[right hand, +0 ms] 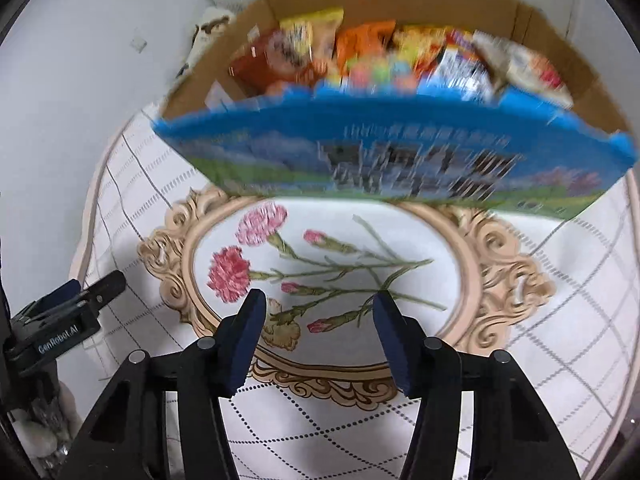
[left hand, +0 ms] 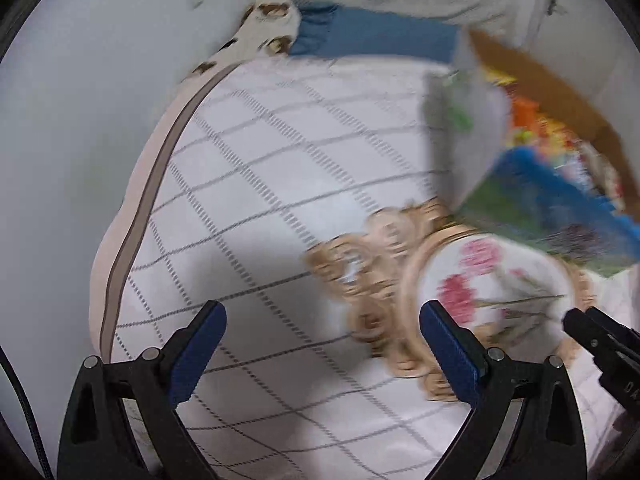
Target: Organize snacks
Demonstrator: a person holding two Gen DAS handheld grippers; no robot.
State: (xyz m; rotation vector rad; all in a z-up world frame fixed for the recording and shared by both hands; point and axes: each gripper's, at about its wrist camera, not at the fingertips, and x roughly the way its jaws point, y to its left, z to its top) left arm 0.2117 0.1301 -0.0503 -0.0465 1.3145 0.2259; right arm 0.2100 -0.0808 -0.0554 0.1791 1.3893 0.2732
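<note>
We were at the very start of organising the snacks, as far as we could judge: neither tool held anything, and the brightly coloured snack packets (right hand: 360,56) all lay heaped inside the open brown cardboard box with a blue printed front (right hand: 392,148), which stood at the far side of the rug. Our left gripper (left hand: 322,344), black with blue pads, stood with its jaws spread wide over bare cloth, nothing between them. Our right gripper (right hand: 318,332) had its jaws drawn in to a moderate gap, and they too were empty, hanging above the flower picture. We reckoned the next move called for carrying one tool up and over the box's blue wall, opening it enough to take a single packet by its edge, and lifting it clear without dragging its neighbours; the packets looked thin and crinkly, so a light pinch near a seam should have served. Beneath us lay a white quilted rug with a grey grid and a pale pink border (left hand: 248,184), carrying a gilt-scrolled oval medallion of pink carnations (right hand: 320,264), and it rested on a pale, plain floor (left hand: 80,120). Both views were blurred. At the far edge we made out a blue fabric strip (left hand: 372,40) and a leopard-print scrap (left hand: 264,28), which we could not identify.
</note>
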